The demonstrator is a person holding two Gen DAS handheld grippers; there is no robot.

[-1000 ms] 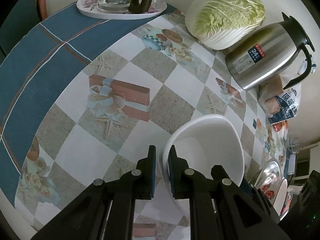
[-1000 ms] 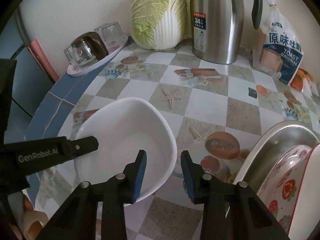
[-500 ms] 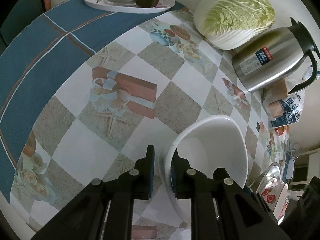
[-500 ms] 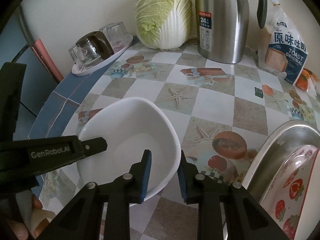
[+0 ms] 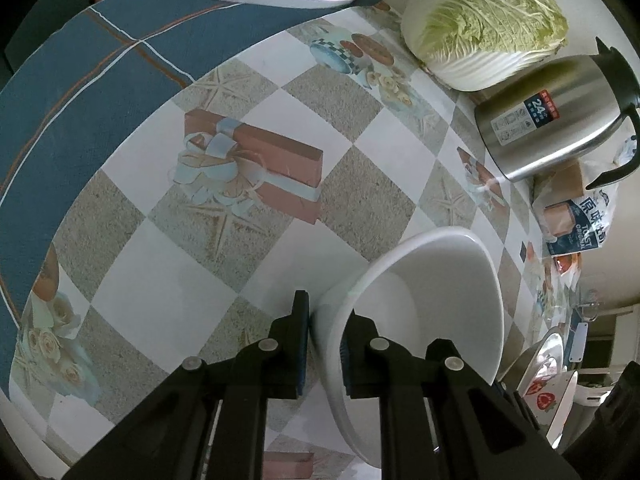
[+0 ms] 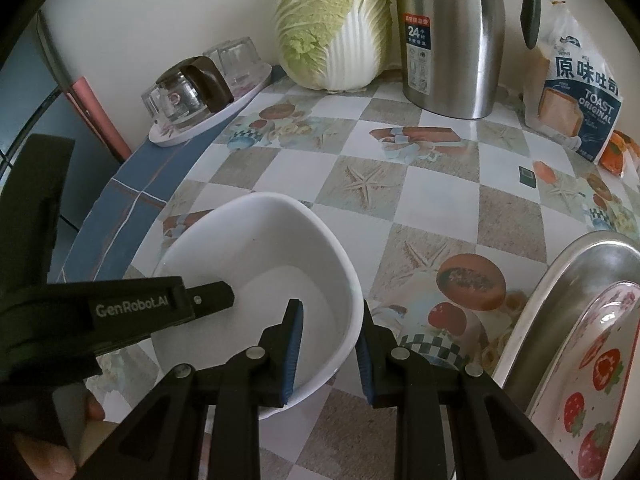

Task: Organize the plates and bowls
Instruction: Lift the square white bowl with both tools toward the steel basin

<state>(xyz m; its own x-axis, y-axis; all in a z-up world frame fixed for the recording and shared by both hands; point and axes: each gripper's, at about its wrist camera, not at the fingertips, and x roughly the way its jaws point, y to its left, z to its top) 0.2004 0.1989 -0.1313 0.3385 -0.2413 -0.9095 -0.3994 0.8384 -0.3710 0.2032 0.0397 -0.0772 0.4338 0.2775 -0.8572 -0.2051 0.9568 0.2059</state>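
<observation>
- Checked oilcloth with printed starfish, fruit and gift boxes covers the table (image 5: 168, 288), and a blue cloth lies along its far left edge.
- Against the pale wall stand a cabbage (image 6: 332, 20), a steel flask (image 6: 452, 40) and a bag of toast (image 6: 576, 96).
- Upturned glasses sit on a white tray (image 6: 208, 120) at the left of the table.
- One white bowl (image 6: 256, 264) rests on the table near its front edge, with both grippers on its rim.
- Left gripper (image 5: 324, 344) is clamped on the bowl's left rim, one finger outside the wall and one inside, pads pressed together on it.
- Right gripper (image 6: 328, 344) straddles the bowl's right rim, one blue pad inside and one outside, closed down onto the wall.
- To the right, a steel basin (image 6: 560, 280) holds a strawberry-patterned plate (image 6: 592, 364) leaning on edge.
- Part of a hand shows at the lower left of the right wrist view, behind the left gripper.
</observation>
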